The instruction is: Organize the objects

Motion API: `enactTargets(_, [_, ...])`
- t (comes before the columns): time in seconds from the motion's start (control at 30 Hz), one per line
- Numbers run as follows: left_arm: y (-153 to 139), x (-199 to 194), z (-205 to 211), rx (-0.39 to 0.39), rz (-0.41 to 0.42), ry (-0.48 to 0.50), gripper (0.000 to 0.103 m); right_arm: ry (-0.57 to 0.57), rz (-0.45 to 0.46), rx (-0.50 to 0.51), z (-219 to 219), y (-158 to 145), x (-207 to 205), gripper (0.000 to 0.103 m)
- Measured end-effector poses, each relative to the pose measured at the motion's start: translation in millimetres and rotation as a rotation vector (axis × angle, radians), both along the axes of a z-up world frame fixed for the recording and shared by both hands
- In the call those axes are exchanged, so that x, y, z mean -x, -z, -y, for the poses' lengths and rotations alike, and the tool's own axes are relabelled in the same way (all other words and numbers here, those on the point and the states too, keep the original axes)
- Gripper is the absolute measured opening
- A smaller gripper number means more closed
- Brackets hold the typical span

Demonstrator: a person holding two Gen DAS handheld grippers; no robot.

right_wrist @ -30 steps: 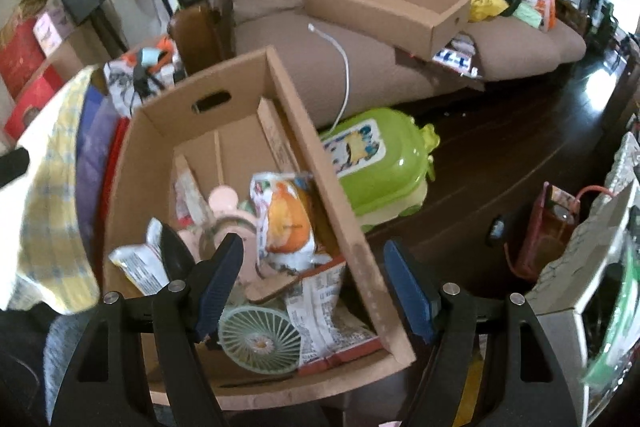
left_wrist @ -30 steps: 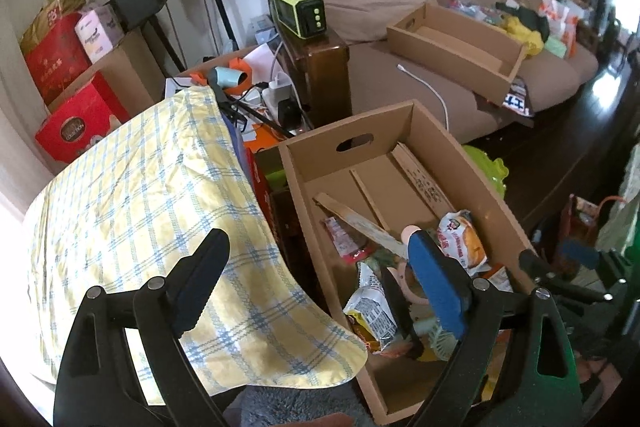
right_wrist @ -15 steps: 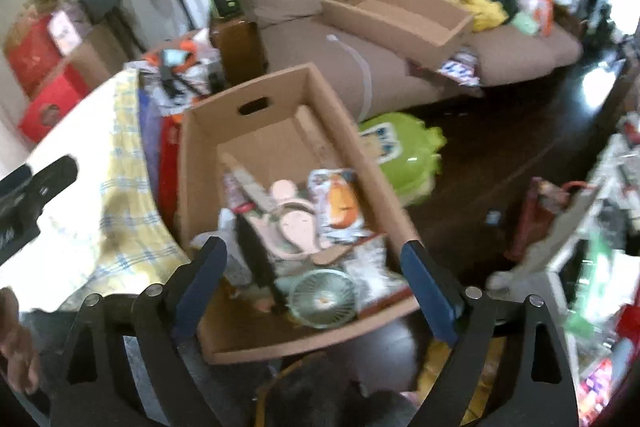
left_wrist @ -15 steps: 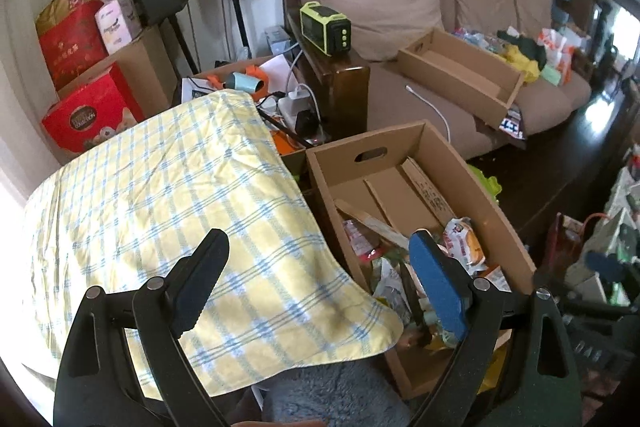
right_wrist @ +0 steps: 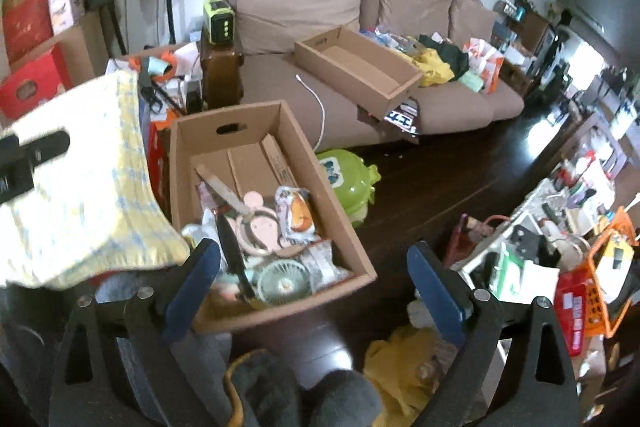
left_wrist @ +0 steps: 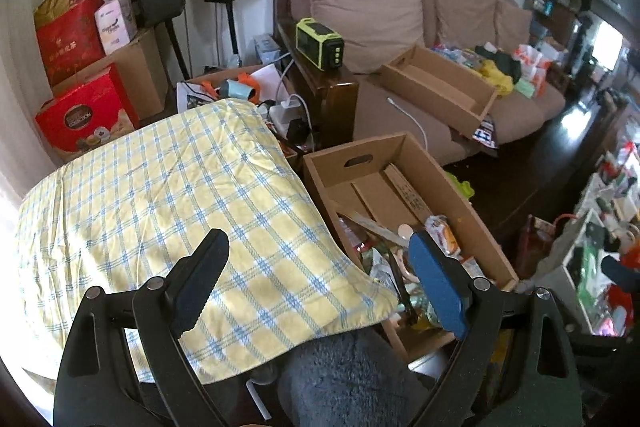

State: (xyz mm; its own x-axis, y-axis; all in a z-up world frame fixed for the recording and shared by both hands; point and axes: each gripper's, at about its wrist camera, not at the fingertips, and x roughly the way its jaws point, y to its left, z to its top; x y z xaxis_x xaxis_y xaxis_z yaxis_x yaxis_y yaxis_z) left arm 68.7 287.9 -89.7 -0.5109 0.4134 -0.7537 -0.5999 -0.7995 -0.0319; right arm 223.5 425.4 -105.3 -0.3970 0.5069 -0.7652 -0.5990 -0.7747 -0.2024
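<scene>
Sofa (right_wrist: 420, 99) behind cluttered box (right_wrist: 340, 215), cloth (left_wrist: 160, 207) beside.

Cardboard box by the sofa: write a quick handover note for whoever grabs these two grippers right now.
Left gripper: open, empty, over the yellow checked cloth.
Right gripper: jaws opening, nothing between them, above the near end of the cardboard box.
In the box: a small green fan, a snack bag, a pink mouse-shaped piece, wrappers.
A second box sits on the sofa, looking empty.
Done: several items boxed.
Left: clutter on the sofa and at the right; which goes where is unclear.
</scene>
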Motion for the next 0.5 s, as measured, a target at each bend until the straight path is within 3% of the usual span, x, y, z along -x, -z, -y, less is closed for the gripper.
enactTargets(0.5, [-2.4,-28.6,26.2,-0.022,0.008,0.067,0.091,0.063,-0.1,-0.058,41.4,-23.7,-4.0,0.102])
